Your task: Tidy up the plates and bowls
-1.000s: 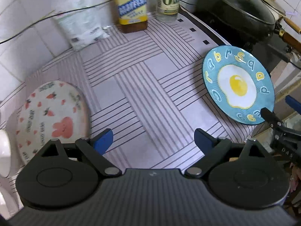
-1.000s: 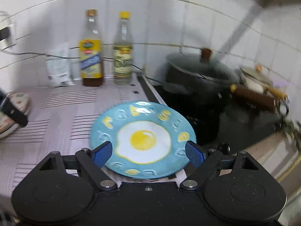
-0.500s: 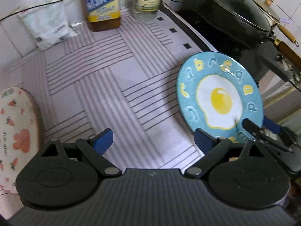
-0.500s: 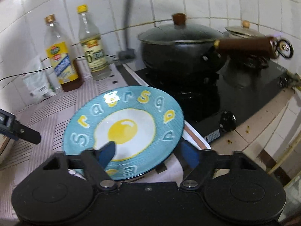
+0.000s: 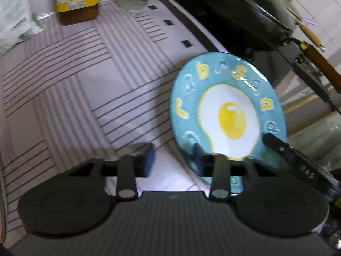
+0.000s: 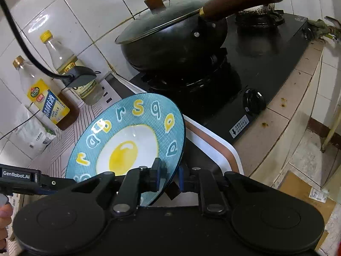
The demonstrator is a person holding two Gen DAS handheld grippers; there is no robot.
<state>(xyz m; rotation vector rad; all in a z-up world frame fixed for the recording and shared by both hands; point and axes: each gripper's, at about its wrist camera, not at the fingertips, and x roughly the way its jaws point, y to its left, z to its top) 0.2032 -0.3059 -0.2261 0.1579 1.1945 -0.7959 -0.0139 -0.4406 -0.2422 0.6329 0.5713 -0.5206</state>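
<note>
White tiled walls point(image 6: 89, 10) backed a counter point(image 5: 89, 89) laid with a striped mat, beside a black gas stove point(image 6: 266, 64) bearing a lidded wok point(image 6: 170, 42).

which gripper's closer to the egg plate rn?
Right. The right gripper is shut on the egg plate's near rim, holding it tilted. The left gripper is beside the plate, fingers apart, not holding it.
</note>
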